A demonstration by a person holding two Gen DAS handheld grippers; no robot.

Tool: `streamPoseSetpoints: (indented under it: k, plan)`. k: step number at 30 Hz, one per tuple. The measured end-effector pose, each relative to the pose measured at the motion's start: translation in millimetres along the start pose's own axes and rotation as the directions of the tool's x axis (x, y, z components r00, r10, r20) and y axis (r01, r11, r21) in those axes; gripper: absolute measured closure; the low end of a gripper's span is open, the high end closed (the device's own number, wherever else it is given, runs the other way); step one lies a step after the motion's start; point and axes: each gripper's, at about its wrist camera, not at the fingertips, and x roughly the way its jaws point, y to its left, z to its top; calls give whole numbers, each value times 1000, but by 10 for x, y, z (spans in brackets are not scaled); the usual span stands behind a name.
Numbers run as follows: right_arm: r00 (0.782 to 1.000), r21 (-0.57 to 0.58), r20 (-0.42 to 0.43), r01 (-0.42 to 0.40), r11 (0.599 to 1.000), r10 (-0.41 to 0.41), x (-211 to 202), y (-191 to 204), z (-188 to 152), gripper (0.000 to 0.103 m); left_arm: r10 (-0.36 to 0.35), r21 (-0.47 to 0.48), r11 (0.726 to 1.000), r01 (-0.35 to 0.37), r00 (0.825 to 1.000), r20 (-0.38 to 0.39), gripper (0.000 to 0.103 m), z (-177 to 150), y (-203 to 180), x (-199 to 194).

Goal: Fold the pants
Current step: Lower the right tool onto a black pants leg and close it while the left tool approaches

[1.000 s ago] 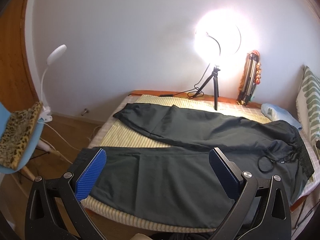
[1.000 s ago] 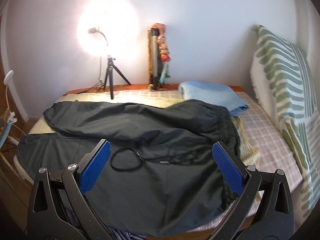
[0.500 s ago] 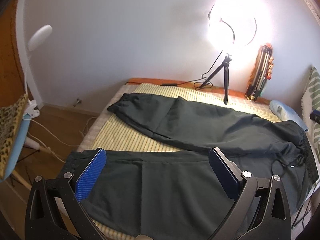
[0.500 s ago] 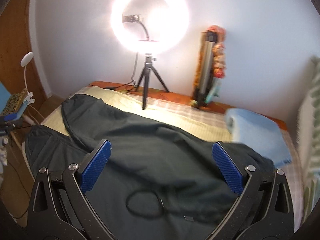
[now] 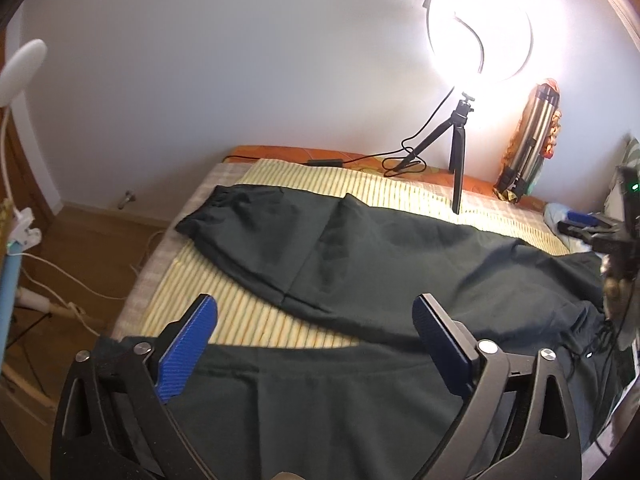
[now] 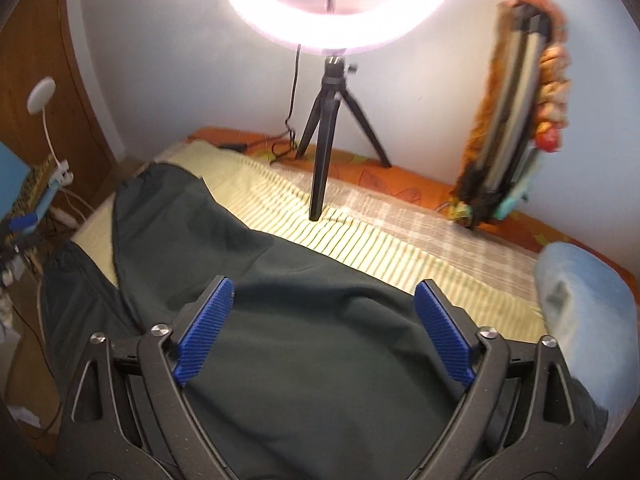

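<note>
Basically nothing folded yet. Pants (image 5: 400, 272) spread flat on bed (image 5: 248, 312), both legs open in a V, striped cover showing between them. Far leg cuff toward the foot end, near the wall side; near leg running along the bed's front edge, under the left tool (image 5: 314, 344). Waistband and loose drawstring off to the right, partly hidden at the frame edge.

Left tool: wide open, blue pads apart, holding nothing, poised above the near leg, apparently clear of the fabric. Right tool (image 6: 322, 330): also wide open, empty, over the upper part of the pants; contact with cloth hard to judge, view is motion-blurred.

Background only: ring light (image 5: 480, 28) on a small tripod at the far edge of the bed, blue folded cloth (image 6: 584, 304) to the right, just beside the pants.

Progress estimate: at the start. Done: garment laid out reasonably flat. Left, as a judgement: pinch one leg at cuff and near the waist, lay it over the other leg, then fold lengthwise in halves or thirds. Likely snag: drawstring dangling out and thin fabric bunching under a one-sided pinch.
</note>
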Motion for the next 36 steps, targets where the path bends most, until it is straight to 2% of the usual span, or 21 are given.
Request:
streamPoseSetpoints:
  k: [8,13,17,24,27,28,29,31,32,35,36]
  plan:
    - [994,-117,-107,-37,992,25,822,103,104,15,-13,-74,997,8,997,-70,9,109,179,473]
    - [984,-125,-172,-63,990,41,1230,93,64,15,-10,-114,993,-3,993,-116,9,101,335,683]
    - [974,-176,-225,-70,982,29,1453,143,-3,15,-16,-122,992,-2,989,-150,9,90,387,895]
    - [969,-208,-244,-86,974,34,1587,201,7,16,-52,-147,989,21,976,-210,9,27,347,1256]
    - [965,-188,-251,-119,975,70,1603,221,8,31,-52,-134,991,22,972,-228,9,-8,295,1346]
    - [965,-189,-250,-126,974,76,1593,235,8,42,-52,-131,991,21,971,-232,9,-12,279,1357]
    - [966,-195,-244,-129,972,79,1578,251,9,48,-52,-128,991,22,970,-236,10,-17,271,1372]
    - [965,-208,-245,-145,967,92,1552,271,31,70,-56,-128,991,26,969,-240,10,-12,265,1394]
    - [962,-217,-254,-161,963,103,1541,286,47,74,-57,-126,992,27,969,-239,10,-11,267,1399]
    - [961,-276,-265,-157,948,82,1515,343,115,73,-59,-123,992,30,969,-239,10,-15,259,1414]
    - [964,-288,-261,-136,948,59,1533,351,144,59,-61,-124,992,32,969,-240,10,-19,257,1421]
